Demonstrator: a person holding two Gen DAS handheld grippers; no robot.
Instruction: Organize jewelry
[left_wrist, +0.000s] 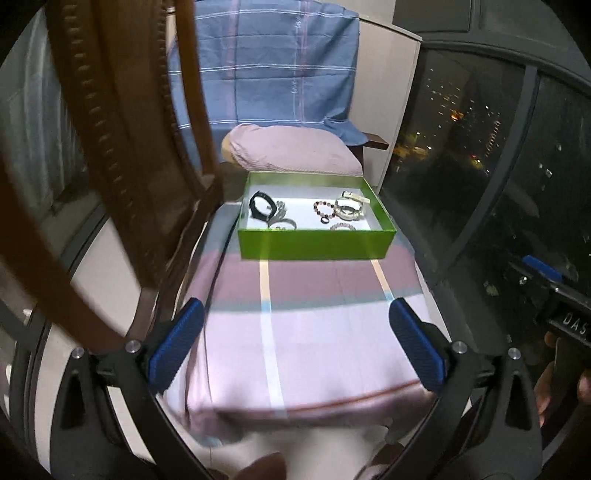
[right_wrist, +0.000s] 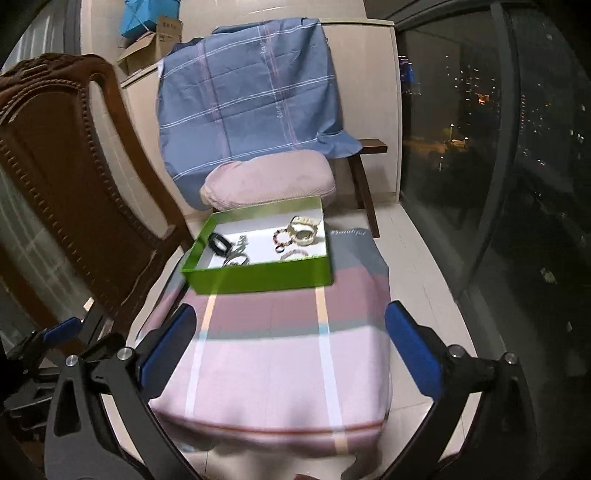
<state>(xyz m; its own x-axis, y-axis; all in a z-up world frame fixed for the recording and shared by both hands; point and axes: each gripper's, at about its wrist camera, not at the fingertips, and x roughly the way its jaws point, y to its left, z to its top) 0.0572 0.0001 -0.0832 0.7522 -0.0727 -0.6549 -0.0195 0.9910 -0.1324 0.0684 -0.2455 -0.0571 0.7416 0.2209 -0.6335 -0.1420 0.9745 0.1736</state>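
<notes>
Jewelry sits gathered in the shallow green cardboard box with the white floor, which rests at the far end of the pink, mauve and grey striped cloth covering the low table ahead of you. Your carved dark wooden chair back rises on the left, and a blue plaid sheet drapes over furniture behind a pink cushion just past the box. Dark window glass with city lights runs along the right. Your left gripper and your right gripper both hang over the near part of the cloth, well short of the box, each with its blue-padded jaws spread wide and nothing between them. Inside the box, a black band lies at the left beside silver bangles; a red-and-white beaded bracelet lies in the middle, touching a pale thick bangle at the right, with a small pale beaded bracelet near the front wall.
</notes>
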